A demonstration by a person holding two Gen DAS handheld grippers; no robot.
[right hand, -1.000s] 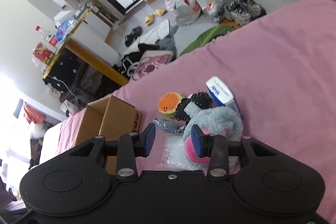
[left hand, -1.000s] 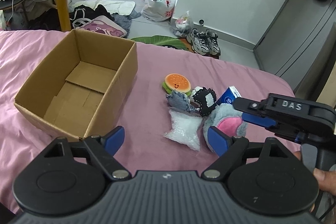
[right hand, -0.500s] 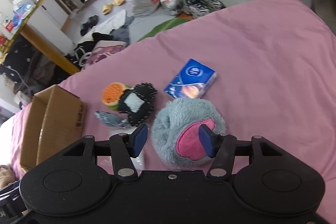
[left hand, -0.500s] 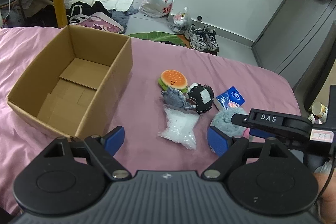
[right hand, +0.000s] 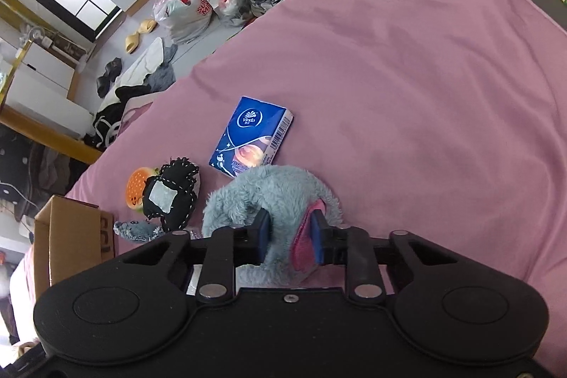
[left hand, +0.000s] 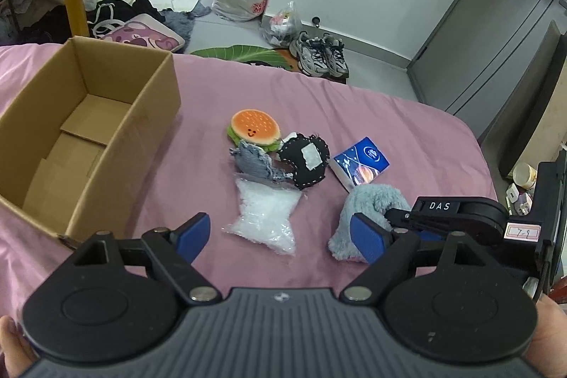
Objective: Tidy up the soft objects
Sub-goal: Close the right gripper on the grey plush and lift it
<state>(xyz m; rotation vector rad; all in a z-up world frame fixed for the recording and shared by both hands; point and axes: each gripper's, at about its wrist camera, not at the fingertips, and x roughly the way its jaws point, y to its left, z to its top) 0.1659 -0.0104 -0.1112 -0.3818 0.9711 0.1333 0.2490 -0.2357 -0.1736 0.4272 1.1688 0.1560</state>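
The right tongs (right hand: 290, 238) are clamped on a fluffy grey plush slipper with a pink lining (right hand: 276, 197). The two blue pads press into its near edge from either side, one against the grey pile, the other against the pink lining. The slipper rests on the pink bed sheet (right hand: 407, 77), its far end just beside a blue rectangular tissue packet (right hand: 251, 137). In the left wrist view the same slipper (left hand: 368, 201) lies at the right, with the right tongs (left hand: 407, 218) entering it from that side.

The left tongs (left hand: 280, 236) stand wide apart and hold nothing. They hover above the bed, and between their blue pads lies a clear plastic bag of white filling (left hand: 265, 215), lower down on the sheet and not touched.

Beyond the bag sits a cluster of small soft items, touching one another: a frayed piece of grey denim (left hand: 257, 163), a black stitched fabric pouch with a white patch (left hand: 304, 162), and an orange burger-shaped plush toy with a smiling face (left hand: 255, 128). The tissue packet (left hand: 359, 162) lies just to the right of the pouch.

An open brown cardboard box (left hand: 149, 116) stands on the bed to the left of the cluster, apart from it. Its interior shows only the folded bottom flaps.
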